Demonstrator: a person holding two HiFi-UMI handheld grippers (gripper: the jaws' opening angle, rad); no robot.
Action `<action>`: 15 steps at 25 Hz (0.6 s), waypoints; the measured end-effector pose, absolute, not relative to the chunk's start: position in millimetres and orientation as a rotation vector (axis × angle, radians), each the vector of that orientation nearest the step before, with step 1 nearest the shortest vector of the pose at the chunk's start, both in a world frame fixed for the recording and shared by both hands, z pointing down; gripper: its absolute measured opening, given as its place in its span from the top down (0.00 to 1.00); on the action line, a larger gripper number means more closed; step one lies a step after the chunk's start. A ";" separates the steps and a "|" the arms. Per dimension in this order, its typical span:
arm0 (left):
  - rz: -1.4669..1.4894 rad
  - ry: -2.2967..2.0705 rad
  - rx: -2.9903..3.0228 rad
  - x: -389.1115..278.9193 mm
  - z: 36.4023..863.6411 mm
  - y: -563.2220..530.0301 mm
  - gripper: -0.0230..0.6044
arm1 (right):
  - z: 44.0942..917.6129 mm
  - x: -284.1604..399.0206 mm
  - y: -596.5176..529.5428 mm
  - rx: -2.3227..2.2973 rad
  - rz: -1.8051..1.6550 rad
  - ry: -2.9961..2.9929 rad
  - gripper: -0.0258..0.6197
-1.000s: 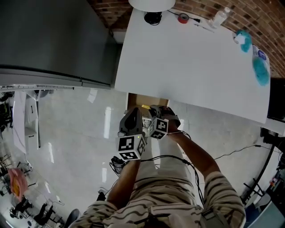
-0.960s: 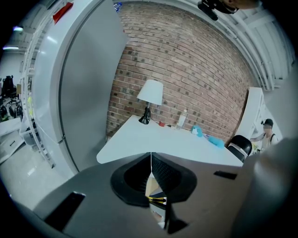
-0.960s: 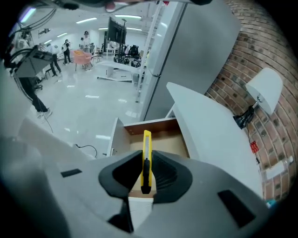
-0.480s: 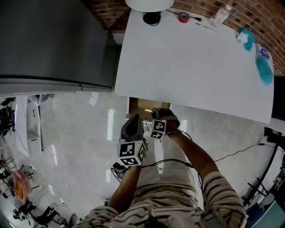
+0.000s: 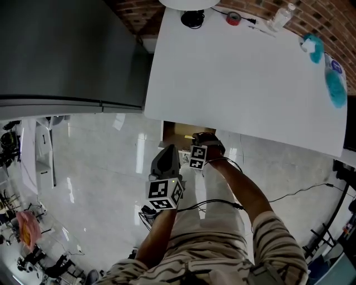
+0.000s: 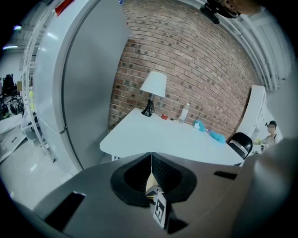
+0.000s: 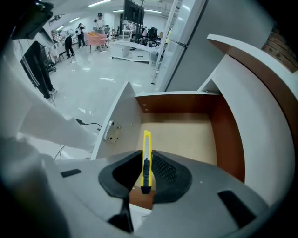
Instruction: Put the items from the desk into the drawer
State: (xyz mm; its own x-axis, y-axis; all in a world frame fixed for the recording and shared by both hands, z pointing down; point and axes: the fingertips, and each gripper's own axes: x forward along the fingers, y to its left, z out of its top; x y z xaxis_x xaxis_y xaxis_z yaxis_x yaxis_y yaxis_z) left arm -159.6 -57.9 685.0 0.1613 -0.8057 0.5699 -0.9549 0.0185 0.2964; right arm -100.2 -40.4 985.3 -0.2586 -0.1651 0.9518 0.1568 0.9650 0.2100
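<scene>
Knife (image 7: 147, 142): yellow, clamped in the right gripper (image 7: 148, 160), held tip-down over the drawer for release.
Left gripper (image 6: 151, 160): jaws pressed together, nothing held, kept aside.
Drawer (image 7: 186, 132): pulled open beneath the desk edge to receive items.
Desk (image 5: 245, 78): lamp (image 5: 192, 4), tape roll (image 5: 233, 18), bottle (image 5: 281, 15) and blue cloth (image 5: 334, 83) not yet collected.
Change: knife has been lowered nearer the drawer.
</scene>
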 end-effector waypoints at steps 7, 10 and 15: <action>0.309 -1.682 1.814 -164.4 688.7 -54.2 0.95 | 1009.2 -98.7 -37.4 -0.024 -0.280 -1.774 0.86; 0.318 -1.678 1.811 -165.6 693.7 -52.7 0.95 | 1018.4 -100.1 -33.4 -0.031 -0.241 -1.765 0.86; 0.331 -1.676 1.820 -164.7 696.4 -51.8 0.95 | 1031.0 -101.3 -29.3 -0.047 -0.223 -1.742 0.86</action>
State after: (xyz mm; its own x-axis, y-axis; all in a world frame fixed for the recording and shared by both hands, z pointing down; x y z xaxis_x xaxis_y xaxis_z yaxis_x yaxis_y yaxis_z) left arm -164.7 -51.8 696.4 0.1577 -0.8006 0.5781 -0.9603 0.0121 0.2787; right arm -101.3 -29.3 1031.0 -0.1842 -0.0928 0.9785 0.1561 0.9801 0.1223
